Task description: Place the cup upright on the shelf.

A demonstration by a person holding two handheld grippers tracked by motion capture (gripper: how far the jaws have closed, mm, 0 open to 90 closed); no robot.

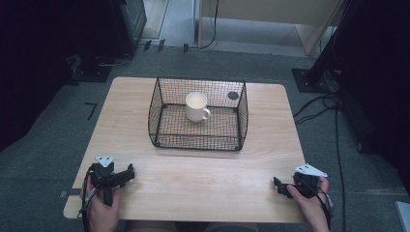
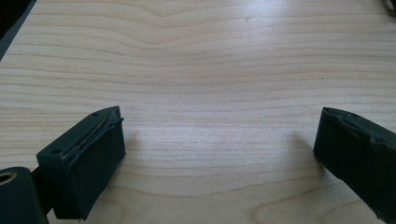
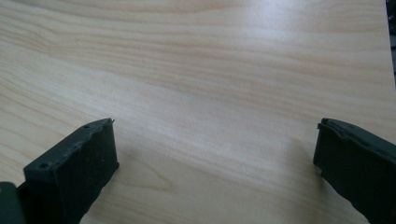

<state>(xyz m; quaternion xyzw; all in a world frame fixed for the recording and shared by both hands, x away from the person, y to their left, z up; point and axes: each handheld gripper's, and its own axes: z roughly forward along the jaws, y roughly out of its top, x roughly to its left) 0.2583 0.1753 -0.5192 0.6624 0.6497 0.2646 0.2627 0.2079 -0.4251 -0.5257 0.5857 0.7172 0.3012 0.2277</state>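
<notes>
Two grippers rest at the near edge of the wooden counter (image 1: 193,179), one at each corner, with a wide stretch of bare wood between them. The left gripper (image 1: 126,174) is held in the person's left hand (image 1: 102,208) and points toward the right along the counter; in its own view its jaws stand wide apart over plain wood grain, holding nothing. The right gripper (image 1: 279,186) sits in the right hand (image 1: 312,205) and points left, toward the other one; its jaws too are spread wide with only bare wood between them. A cable trails from each gripper down past the wrist.

Farther back, at the middle of the counter and well apart from both grippers, stands a black wire basket (image 1: 198,140) with tall mesh walls. Inside it, toward its far side, a white mug (image 1: 197,107) stands upright with its handle turned to the right. The near wall of the basket lies between the mug and both grippers. Around the counter the floor is grey carpet (image 1: 43,159), with loose cables (image 1: 314,108) running along it at the right.
</notes>
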